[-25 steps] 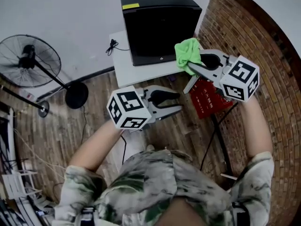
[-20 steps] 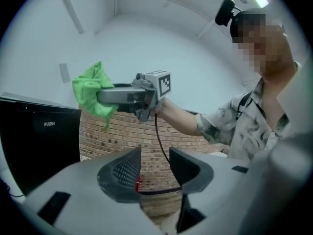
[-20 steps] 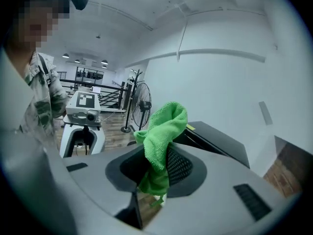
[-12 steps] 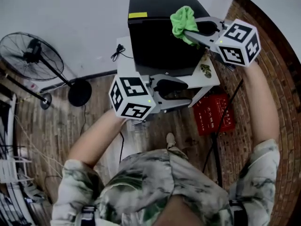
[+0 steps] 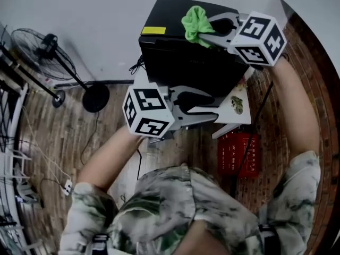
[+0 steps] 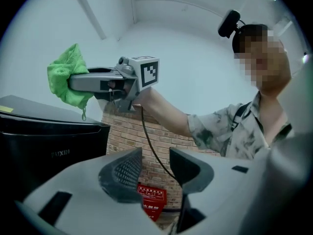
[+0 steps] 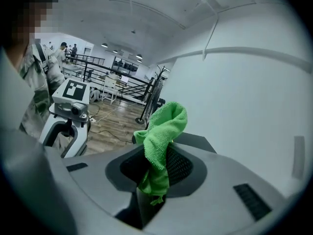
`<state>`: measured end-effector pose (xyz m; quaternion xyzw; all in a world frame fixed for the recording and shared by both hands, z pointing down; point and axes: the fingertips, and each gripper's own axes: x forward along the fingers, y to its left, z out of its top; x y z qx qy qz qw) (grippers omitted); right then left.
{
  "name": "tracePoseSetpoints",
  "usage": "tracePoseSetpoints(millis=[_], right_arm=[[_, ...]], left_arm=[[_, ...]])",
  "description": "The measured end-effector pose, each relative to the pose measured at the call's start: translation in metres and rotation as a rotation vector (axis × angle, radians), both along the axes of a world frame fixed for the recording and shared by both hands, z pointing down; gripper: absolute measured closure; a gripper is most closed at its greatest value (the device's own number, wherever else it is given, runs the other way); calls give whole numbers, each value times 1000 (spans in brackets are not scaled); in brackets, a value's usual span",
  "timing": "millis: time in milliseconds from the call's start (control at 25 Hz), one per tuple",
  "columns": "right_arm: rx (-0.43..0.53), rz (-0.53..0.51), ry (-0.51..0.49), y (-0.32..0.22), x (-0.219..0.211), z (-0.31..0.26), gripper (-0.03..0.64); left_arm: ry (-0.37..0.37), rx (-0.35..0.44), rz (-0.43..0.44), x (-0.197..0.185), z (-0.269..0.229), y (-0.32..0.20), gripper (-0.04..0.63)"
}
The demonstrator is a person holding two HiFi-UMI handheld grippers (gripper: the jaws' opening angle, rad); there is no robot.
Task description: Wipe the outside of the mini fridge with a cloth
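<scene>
1. Against the white wall, seen from the head view, a black box-shaped mini fridge [image 5: 183, 62] stands on a small white table [image 5: 228, 124]. A yellow label [image 5: 153, 30] on its top shows only from up here.
2. From that same view, the right gripper [image 5: 204, 32] reaches over the fridge top, holding a bunched bright green cloth [image 5: 194, 23]. I cannot tell whether the cloth touches the top.
3. Looking along its own jaws, the right gripper [image 7: 156, 168] is clamped on the cloth [image 7: 164, 131], which sticks up between the pads. Only this view shows a railing and the far end of the room.
4. Lower down, in front of the fridge, the left gripper [image 5: 217, 108] is held level. Its own view shows the jaws of the left gripper [image 6: 155, 168] spread wide, nothing between them.
5. Only the left gripper view shows the lettering on the fridge [image 6: 44, 141] front, and the cloth [image 6: 66, 80] from the side.
6. On the floor lies a red plastic crate [image 5: 239, 153], also seen far off past the open jaws [image 6: 151, 199]. A black standing fan [image 5: 42, 47] shows in the head view alone.
</scene>
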<state>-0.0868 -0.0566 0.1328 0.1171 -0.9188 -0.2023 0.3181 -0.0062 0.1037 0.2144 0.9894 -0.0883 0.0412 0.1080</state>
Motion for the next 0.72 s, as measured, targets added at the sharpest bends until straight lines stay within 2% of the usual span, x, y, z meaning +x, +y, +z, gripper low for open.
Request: tracePoseSetpoints(millis=[160,320,520,720], right_arm=[[28,-54,45,-27,-4,9,514],[32,-115,99,-50,-28,21,514],[37,-159,163,-67,-73,35,514],[17,-176,209,-79,-121,51,514]], left_arm=[[10,1,-39,19,2,-26,420],[13,-15,-56,23,6,-46,420],[2,-13,-56,6,5,-69,420],[-6,-9,-20,-16,-1,-86,420]])
